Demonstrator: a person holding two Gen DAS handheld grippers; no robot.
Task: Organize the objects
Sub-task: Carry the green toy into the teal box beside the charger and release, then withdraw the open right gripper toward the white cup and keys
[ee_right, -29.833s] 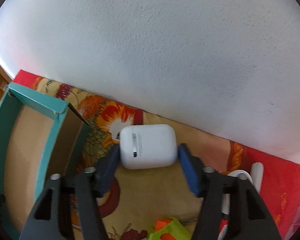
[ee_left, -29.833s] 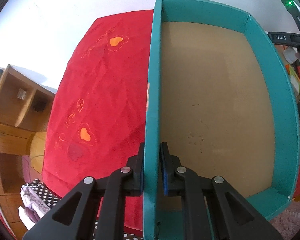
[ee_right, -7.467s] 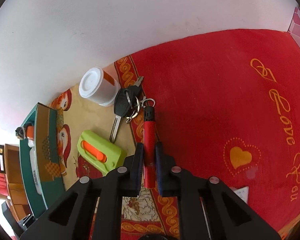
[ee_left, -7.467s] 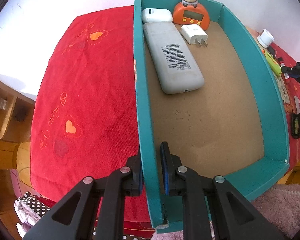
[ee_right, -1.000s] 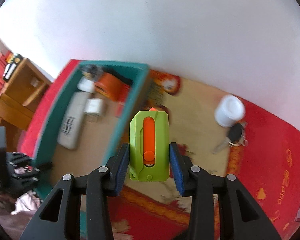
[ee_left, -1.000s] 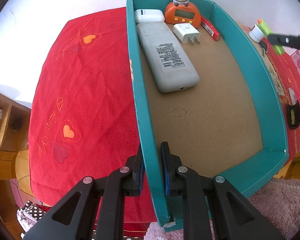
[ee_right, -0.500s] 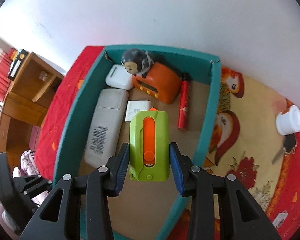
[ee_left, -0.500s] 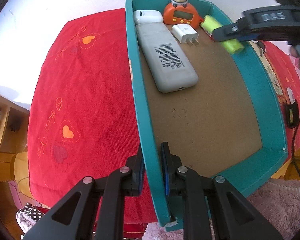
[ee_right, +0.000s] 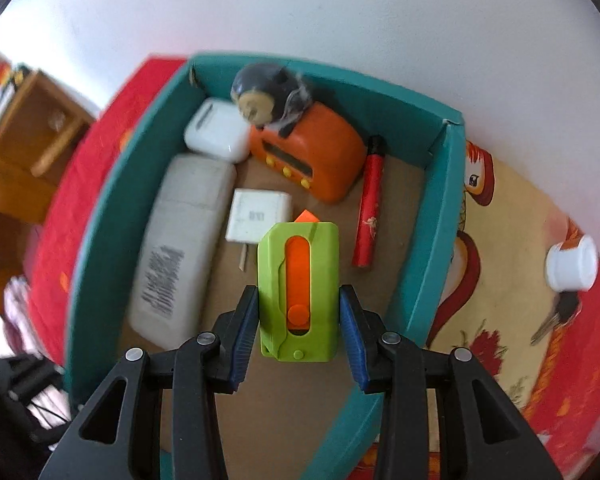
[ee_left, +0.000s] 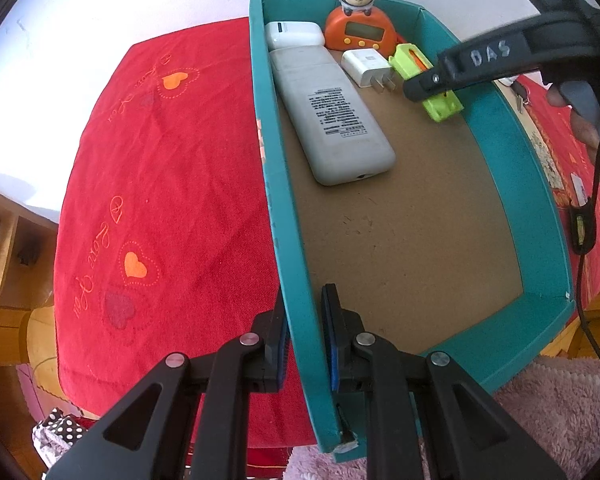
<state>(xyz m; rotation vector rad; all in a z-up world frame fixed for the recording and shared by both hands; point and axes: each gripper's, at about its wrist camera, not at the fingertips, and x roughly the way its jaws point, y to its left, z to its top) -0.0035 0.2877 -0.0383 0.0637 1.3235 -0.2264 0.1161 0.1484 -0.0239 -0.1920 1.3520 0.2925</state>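
Note:
A teal box (ee_left: pixel 274 184) (ee_right: pixel 440 216) lies on a red cloth. My left gripper (ee_left: pixel 304 336) is shut on its left wall near the front corner. Inside at the far end lie a grey remote (ee_left: pixel 332 116) (ee_right: pixel 180 248), a white earbud case (ee_left: pixel 294 34) (ee_right: pixel 218 134), an orange monkey clock (ee_left: pixel 358 34) (ee_right: pixel 312 160), a white charger plug (ee_left: pixel 368 66) (ee_right: pixel 258 216) and a red pen (ee_right: pixel 370 204). My right gripper (ee_right: pixel 299 320) is shut on a green utility knife (ee_right: pixel 298 292) (ee_left: pixel 440 106) with an orange slider, held over the box floor beside the plug.
A white-capped bottle (ee_right: pixel 572 264) and a bunch of keys (ee_right: pixel 556 318) lie on the patterned cloth right of the box. A wooden shelf (ee_left: pixel 4 248) stands at the left. A pink rug (ee_left: pixel 560 420) lies below the table's front edge. A hand (ee_left: pixel 596 136) holds the right gripper.
My right gripper has carried the green knife from over the patterned cloth into the box and lower toward its floor. The left gripper and the box have stayed put.

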